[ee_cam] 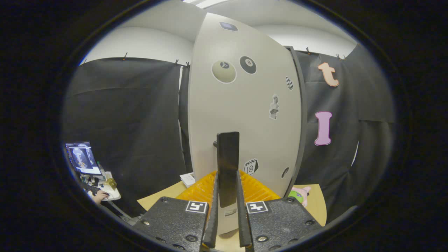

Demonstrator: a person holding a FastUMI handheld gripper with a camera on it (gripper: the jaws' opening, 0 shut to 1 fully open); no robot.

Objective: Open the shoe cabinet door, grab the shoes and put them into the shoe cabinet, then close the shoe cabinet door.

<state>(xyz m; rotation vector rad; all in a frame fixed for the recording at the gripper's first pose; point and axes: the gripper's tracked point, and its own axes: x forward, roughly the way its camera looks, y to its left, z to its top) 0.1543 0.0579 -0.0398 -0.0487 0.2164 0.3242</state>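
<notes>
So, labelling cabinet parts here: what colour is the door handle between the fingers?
Black, seen best in the gripper view: the handle stands upright on the beige door.

Your gripper (227,210), its fingers closed on the dark handle (228,168), faces an evenly lit pale cabinet door (241,115); light comes from a ceiling fixture (204,2) far above the fingers. You see strong fisheye bowing in the door's edges and in the black cloth wall (126,115) beside it. Focus is sharp ahead of the fingers, shadows are soft, and only the monitor (83,157) off to the left glares.
</notes>
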